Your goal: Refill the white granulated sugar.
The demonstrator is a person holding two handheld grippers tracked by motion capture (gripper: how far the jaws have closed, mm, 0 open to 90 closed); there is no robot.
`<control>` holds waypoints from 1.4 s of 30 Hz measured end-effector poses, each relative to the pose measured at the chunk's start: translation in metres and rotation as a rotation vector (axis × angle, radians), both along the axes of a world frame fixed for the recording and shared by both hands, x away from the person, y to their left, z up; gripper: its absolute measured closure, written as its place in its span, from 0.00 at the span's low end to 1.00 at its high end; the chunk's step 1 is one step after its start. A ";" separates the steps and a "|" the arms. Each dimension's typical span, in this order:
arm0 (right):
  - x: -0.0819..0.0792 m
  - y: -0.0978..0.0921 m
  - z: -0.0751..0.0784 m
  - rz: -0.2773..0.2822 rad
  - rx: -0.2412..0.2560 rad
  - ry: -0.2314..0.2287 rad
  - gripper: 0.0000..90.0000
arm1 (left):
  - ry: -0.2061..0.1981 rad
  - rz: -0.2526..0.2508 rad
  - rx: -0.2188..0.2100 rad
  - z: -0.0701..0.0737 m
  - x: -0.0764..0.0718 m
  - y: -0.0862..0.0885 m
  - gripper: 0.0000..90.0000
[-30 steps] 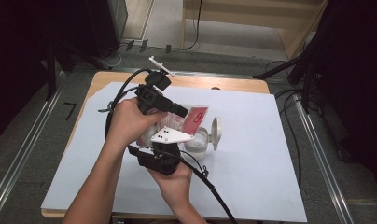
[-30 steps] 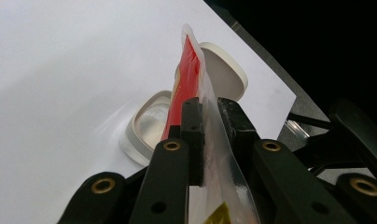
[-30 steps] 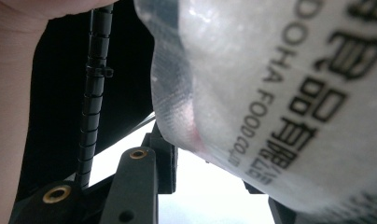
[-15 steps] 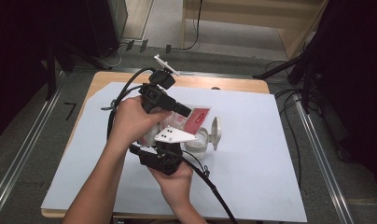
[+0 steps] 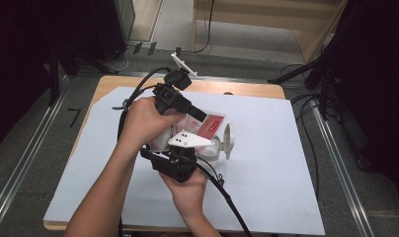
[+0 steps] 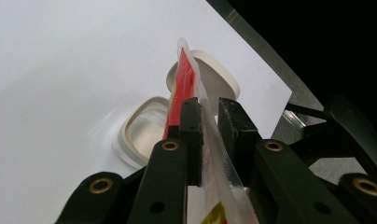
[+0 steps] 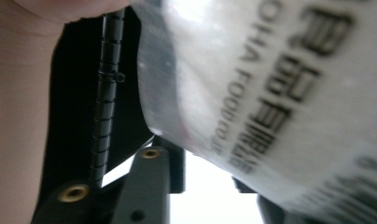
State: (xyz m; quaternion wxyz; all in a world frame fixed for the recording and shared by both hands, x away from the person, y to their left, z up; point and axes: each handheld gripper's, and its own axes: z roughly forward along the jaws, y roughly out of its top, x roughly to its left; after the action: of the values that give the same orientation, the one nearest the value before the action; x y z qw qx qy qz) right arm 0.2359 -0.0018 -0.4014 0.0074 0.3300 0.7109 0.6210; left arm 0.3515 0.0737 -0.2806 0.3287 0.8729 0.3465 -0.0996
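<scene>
High view: both grippers meet over the white sheet [image 5: 266, 163]; the left gripper [image 5: 200, 116] holds a red-and-clear packet [image 5: 210, 126] above an open white container [image 5: 215, 148], its hinged lid [image 5: 229, 140] upright.

Left gripper view: jaws clamp the packet [image 6: 189, 88] edge-on; the container [image 6: 147, 130] lies beyond.

Right gripper view: printed film of the packet [image 7: 270, 93] hides the jaw tips; the right gripper's [image 7: 210, 182] grasp cannot be told.

Since the earlier frames, hands and packet are nearly unmoved.
</scene>
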 end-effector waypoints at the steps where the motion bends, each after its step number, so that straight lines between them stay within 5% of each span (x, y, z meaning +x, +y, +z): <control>1: 0.000 0.000 0.000 -0.001 0.001 0.004 0.80 | -0.003 -0.003 0.001 0.000 0.000 0.000 0.89; 11: 0.001 0.000 -0.001 -0.014 0.006 0.009 0.74 | 0.005 0.007 -0.002 -0.001 0.001 -0.004 0.90; 24: -0.001 -0.001 0.000 0.001 0.035 0.019 0.65 | -0.034 0.019 0.025 0.001 -0.004 -0.006 0.91; 42: 0.000 -0.001 -0.001 -0.021 0.014 -0.003 0.71 | -0.030 0.022 0.031 0.001 -0.005 -0.007 0.92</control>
State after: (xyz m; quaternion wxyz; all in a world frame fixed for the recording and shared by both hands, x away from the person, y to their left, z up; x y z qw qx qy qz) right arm 0.2355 -0.0029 -0.4028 0.0124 0.3365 0.7029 0.6265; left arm 0.3468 0.0670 -0.2795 0.3213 0.8754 0.3526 -0.0776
